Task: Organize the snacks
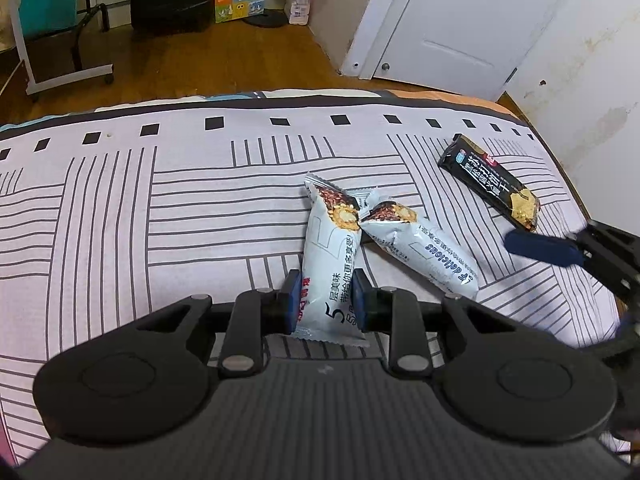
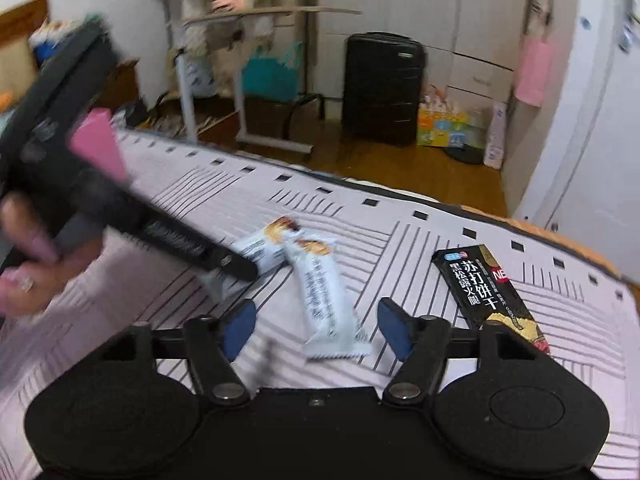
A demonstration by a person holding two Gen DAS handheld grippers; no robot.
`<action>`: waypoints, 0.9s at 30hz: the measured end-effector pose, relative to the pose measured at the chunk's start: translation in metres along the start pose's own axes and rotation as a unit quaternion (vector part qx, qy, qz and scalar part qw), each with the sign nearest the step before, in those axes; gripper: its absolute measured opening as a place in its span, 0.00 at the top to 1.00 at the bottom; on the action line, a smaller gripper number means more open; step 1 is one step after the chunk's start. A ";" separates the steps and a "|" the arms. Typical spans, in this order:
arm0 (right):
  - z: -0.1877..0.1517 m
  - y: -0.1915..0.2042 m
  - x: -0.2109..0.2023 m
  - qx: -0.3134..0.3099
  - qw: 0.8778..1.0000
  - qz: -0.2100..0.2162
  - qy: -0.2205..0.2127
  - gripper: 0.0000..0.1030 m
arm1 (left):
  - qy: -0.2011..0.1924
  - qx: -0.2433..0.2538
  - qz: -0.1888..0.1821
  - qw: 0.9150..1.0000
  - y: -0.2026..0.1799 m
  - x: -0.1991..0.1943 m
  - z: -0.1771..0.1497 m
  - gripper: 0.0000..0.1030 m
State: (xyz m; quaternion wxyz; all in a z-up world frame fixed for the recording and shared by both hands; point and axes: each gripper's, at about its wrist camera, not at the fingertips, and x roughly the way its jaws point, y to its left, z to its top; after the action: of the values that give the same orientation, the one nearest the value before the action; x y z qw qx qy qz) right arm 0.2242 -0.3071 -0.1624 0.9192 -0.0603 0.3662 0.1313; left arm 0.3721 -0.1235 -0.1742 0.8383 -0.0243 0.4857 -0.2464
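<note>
Nearest the left wrist camera, the left gripper is clamped on the lower end of a pale blue snack bar, with one blue pad pressed against each long edge of the wrapper. This held bar extends toward 12 o'clock over the striped bedcover. A second pale blue snack bar lies on the cover at 2 o'clock from the held one, and their top ends touch or overlap. A black cracker pack lies farther out at 2 o'clock, apart from both bars, near the edge of the bed. One blue finger of the right gripper enters this view at 3 o'clock, just below the black pack. In the right wrist view, the right gripper has its jaws apart, with nothing clamped; the second pale blue bar lies on the cover between and just beyond the fingers, untouched by either pad. The black pack sits at 2 o'clock from that gripper. A person's hand holding the left gripper body appears blurred at 9 o'clock. A black suitcase stands on the wooden floor at 12 o'clock.
</note>
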 end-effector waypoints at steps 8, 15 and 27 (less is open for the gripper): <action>0.000 -0.025 0.037 0.078 0.996 0.040 0.029 0.42 | 0.011 0.021 0.007 1.000 -0.004 -0.002 0.002 0.76; 0.012 -0.010 0.037 0.063 0.994 0.022 0.088 0.68 | 0.012 0.020 0.016 1.000 -0.007 -0.005 0.001 0.77; 0.008 -0.012 0.015 0.150 0.981 0.022 0.123 0.69 | 0.000 0.007 0.021 1.000 -0.008 -0.045 -0.007 0.77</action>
State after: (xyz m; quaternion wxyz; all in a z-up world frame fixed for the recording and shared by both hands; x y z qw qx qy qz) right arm 0.2439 -0.3138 -0.1666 0.8627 0.0706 0.4932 0.0866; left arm 0.3452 -0.1098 -0.1395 0.8435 -0.0076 0.4843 -0.2321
